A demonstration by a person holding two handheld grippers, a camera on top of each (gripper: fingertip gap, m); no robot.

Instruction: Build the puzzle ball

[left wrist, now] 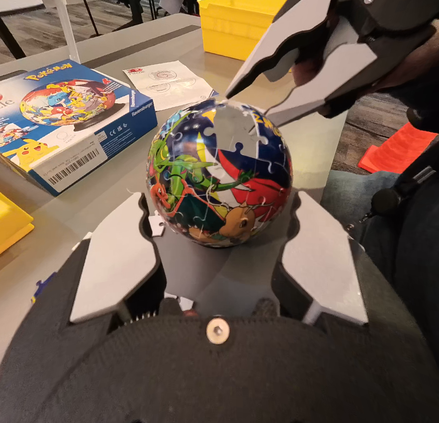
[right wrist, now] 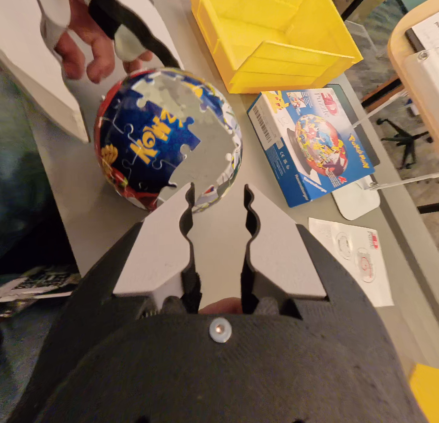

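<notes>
The puzzle ball [left wrist: 213, 178] stands on the grey table [left wrist: 99, 212], colourful, with a gap of missing pieces [left wrist: 231, 126] at its top. My left gripper [left wrist: 219, 195] is wide open, with one finger on each side of the ball's lower half, close to it. My right gripper [left wrist: 248, 105] hovers just above the gap. In the right wrist view it [right wrist: 218, 187] is partly open and empty, tips at the ball's [right wrist: 142, 145] near edge, beside the gap [right wrist: 209, 155]. A loose white piece [left wrist: 157, 226] lies by my left finger.
The puzzle box [left wrist: 71, 121] [right wrist: 308, 145] and an instruction sheet [left wrist: 171, 83] [right wrist: 351, 257] lie beyond the ball. A yellow bin [left wrist: 237, 24] [right wrist: 273, 43] stands at the back, another yellow bin [left wrist: 11, 221] at the left. A small blue piece [left wrist: 40, 285] lies on the table at the left. Tip to tip, the grippers are about 9 cm apart. My left gripper is the nearer one to the loose white piece [left wrist: 157, 226]: about 9 cm, against 15 cm.
</notes>
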